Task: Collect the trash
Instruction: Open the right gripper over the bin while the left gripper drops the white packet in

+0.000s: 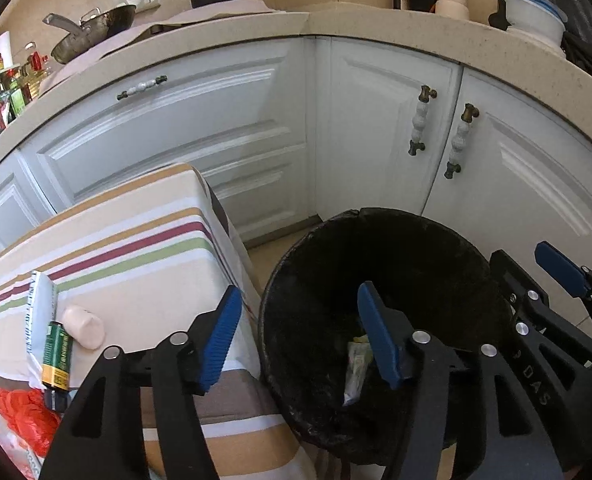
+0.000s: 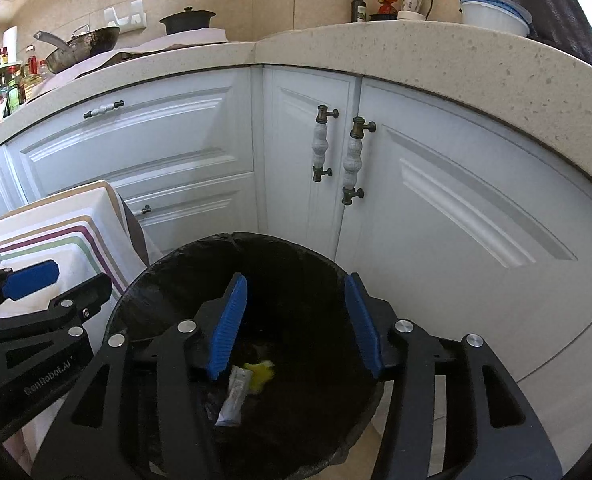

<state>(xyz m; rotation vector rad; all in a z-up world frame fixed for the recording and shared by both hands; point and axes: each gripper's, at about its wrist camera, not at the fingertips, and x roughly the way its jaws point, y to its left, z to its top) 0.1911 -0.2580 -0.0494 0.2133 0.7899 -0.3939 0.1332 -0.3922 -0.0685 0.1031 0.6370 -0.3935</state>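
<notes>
**Collect trash: both grippers empty at the bin, more items waiting on the counter**

Right gripper [image 2: 296, 320]: fingers spread wide, nothing between them, hanging over the mouth of the black bin [image 2: 167, 276]. Two pieces lie at the bottom: a pale wrapper [image 2: 235, 396] and a yellow scrap [image 2: 260, 374], touching.

Left gripper [image 1: 300, 336]: fingers also wide apart and empty, straddling the gap between the striped counter [image 1: 135, 248] and the bin rim.

Remaining trash, left wrist view: a silver tube [image 1: 41, 304], a green battery [image 1: 57, 356] and a pink cylinder [image 1: 83, 326], clustered near the counter's left edge; a red plastic bag [image 1: 23, 416] lower down, partly cut off.

Step in hand (judged): return to the counter for the next item. Advice: swing the left gripper leftward, clear of the rim; take one piece at a time, since the battery rests against the tube.

Orientation: battery's long axis runs roughly away from the camera, dark end nearest; tube lies nearly parallel beside it. Close the fingers across the short axis. The pink cylinder lies crosswise and will probably roll. Binned wrapper's long axis runs near-to-far, tilted slightly right.
</notes>
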